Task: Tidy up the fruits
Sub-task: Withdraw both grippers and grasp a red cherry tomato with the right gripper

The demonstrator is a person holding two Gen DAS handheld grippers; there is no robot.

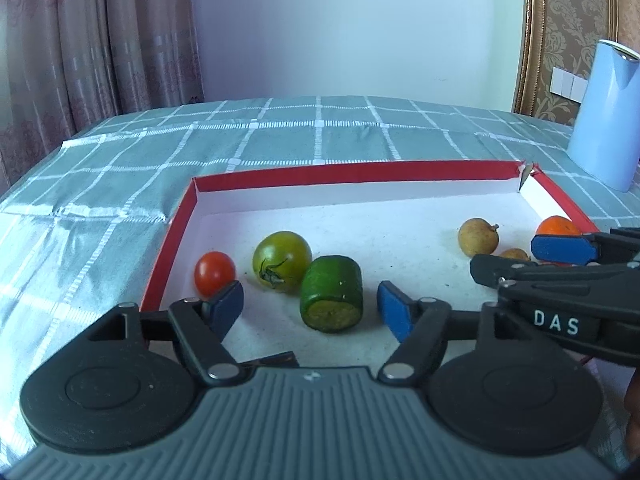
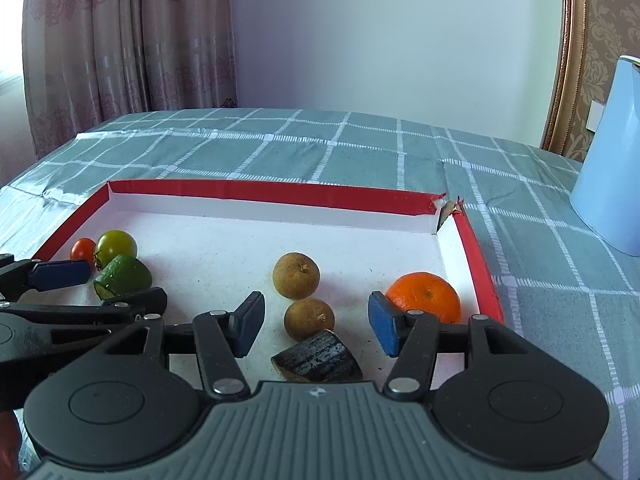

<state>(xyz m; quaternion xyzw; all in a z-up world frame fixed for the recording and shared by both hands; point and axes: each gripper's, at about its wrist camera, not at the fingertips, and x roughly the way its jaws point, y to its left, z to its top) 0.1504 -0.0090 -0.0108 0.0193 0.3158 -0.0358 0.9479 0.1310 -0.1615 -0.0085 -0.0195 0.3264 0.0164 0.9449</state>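
Both hand-held grippers hover over the red-rimmed tray (image 1: 172, 220), jaws apart and holding nothing. The cucumber piece (image 1: 332, 294) lies at 12 o'clock between the left hand-held gripper's (image 1: 312, 308) fingers; a longan (image 2: 309, 319) lies likewise within the right hand-held gripper (image 2: 316, 322), orange (image 2: 425, 297) at 2 o'clock.

My left wrist view sits low at the near edge of the tray (image 1: 176, 236), looking along its fingers across the white floor toward the far wall. It's close over the left half, cucumber (image 1: 332, 300) right under the lens. My right wrist view faces the same way, just as low and near, parked over the right half by the orange (image 2: 424, 296). Both share the tray interior, the checked cloth (image 2: 320, 148) and the blue jug (image 1: 604, 116). Each catches the other: right gripper (image 1: 532, 260) enters from the left view's right edge, left gripper (image 2: 116, 284) from the right view's left edge.
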